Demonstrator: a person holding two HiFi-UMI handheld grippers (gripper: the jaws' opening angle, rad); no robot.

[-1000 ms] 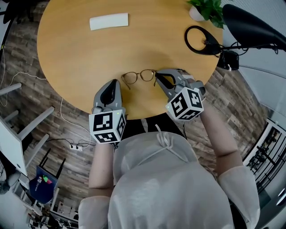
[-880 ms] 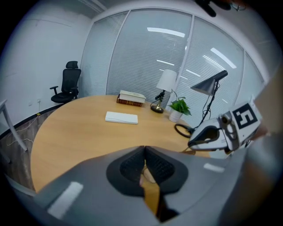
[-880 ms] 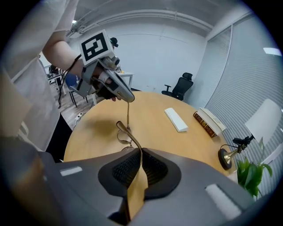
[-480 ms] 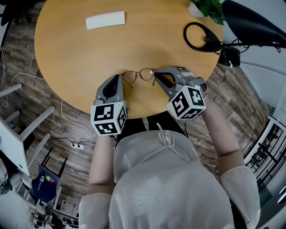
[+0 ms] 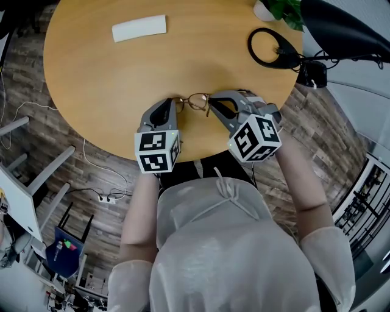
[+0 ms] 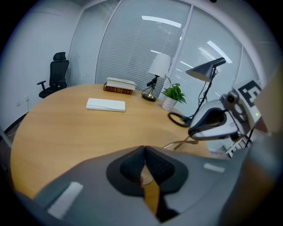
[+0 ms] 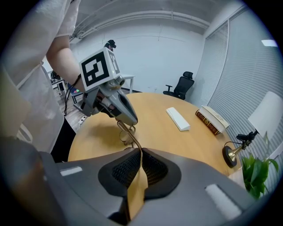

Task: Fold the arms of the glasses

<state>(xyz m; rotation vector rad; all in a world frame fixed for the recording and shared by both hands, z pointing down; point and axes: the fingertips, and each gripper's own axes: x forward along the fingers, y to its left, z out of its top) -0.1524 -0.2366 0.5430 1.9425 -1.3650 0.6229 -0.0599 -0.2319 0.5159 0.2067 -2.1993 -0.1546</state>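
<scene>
A person point(image 5: 225, 244) in a pale top, seen from above, stands at the near edge of a round wooden table point(image 5: 103, 85) with a gripper in each hand. A pair of thin, gold-rimmed glasses point(image 5: 196, 101) lies close to this near edge, between the two grippers, its lenses side by side along the edge.

The right gripper point(image 7: 140, 165) has its claw pinched on the glasses: one slim gold arm runs straight up between the two dark ribbed pads and on to the frame. In the head view this gripper sits at the right end of the glasses.

The left gripper point(image 6: 144, 152) has its claw pressed together, pad against pad, with nothing clearly between them. Its tip is at the left end of the frame, touching it or just beside it; which one cannot be told.

Toward the far edge of the table lies a white flat box point(image 5: 139, 28). At the far right edge sit a black ring-shaped lamp base point(image 5: 271, 49) and a potted plant point(image 5: 281, 10). The left gripper view also shows two stacked books point(image 6: 119, 85) and a small lamp point(image 6: 158, 67) with a white shade at the far edge. A black office chair point(image 6: 55, 79) stands beyond the table.
</scene>
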